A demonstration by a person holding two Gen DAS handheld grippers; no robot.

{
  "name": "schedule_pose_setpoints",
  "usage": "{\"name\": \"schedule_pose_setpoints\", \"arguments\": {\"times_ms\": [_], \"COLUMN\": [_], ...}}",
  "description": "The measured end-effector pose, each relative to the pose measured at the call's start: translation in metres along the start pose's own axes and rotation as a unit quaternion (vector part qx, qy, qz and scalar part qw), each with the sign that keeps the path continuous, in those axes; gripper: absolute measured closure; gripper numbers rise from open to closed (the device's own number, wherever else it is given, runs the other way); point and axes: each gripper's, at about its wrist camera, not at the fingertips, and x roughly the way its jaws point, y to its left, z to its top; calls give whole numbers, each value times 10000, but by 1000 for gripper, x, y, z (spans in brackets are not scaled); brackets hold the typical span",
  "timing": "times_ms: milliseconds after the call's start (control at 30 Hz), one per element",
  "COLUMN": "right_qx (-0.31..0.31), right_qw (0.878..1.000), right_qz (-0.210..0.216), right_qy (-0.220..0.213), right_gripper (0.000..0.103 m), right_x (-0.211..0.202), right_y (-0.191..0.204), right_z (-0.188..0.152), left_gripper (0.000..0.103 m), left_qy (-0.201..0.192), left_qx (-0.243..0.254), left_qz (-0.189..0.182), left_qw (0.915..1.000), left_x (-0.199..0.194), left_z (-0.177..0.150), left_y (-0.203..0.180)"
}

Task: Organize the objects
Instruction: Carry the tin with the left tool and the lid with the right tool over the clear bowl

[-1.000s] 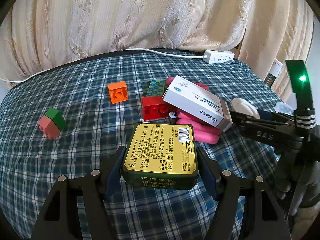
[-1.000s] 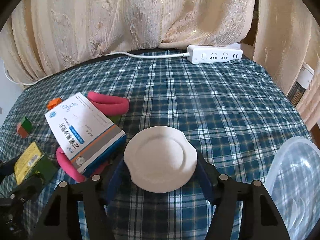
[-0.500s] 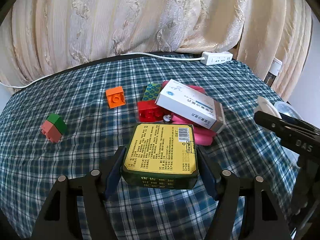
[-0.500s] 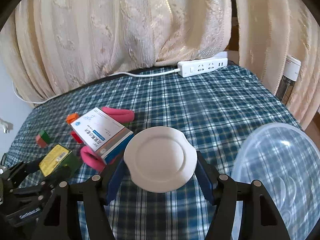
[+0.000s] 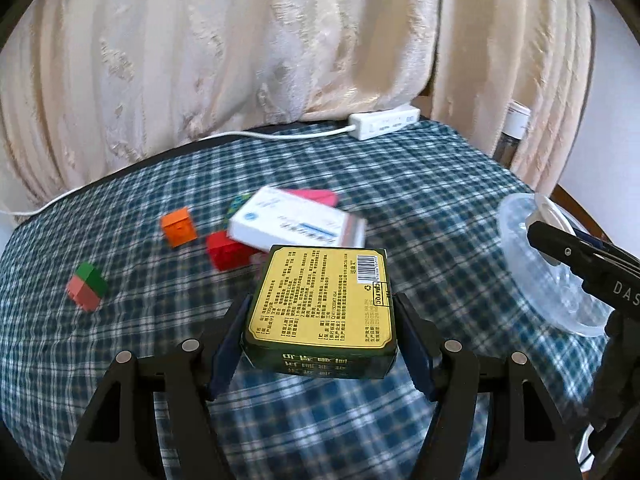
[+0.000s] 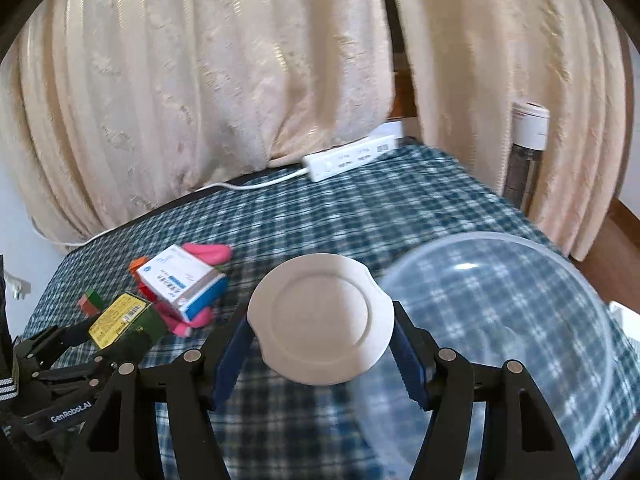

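— What do the grippers hold above the plaid cloth (image 5: 420, 200)?

— The left gripper (image 5: 320, 344) clamps a rectangular green tin (image 5: 322, 300), yellow label up; the right gripper (image 6: 322, 344) pinches a smooth round white lid (image 6: 320, 316) beside a clear plastic bowl (image 6: 520, 320).

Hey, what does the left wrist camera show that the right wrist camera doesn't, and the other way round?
Only the left wrist view shows the orange block fully and the green tin's yellow label close up. Only the right wrist view shows the white plate's face and the whole clear bowl. Both show the medicine box, the power strip and the plaid cloth.
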Motion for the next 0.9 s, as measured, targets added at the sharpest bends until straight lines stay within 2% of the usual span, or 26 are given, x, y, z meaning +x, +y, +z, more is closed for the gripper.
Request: {"name": "schedule_pose_setpoints", "arguments": {"times_ms": [467,900], "right_qx": [591,838], "right_qw": [9966,9931], "right_qz": [-567,-819], "right_qy": [-133,-97], "right_gripper": [34,34], "right_x": [-29,-37], "right_y": [-80,-124], "right_z": [-13,-23], "left_gripper": [33,33], "left_qy": [85,169], "left_qx": [485,919], "left_qz": [-476,-907], "left_qw": [9977,9915], "left_x": [6,17], "left_z": [10,20], "left_y": [-69,-131]}}
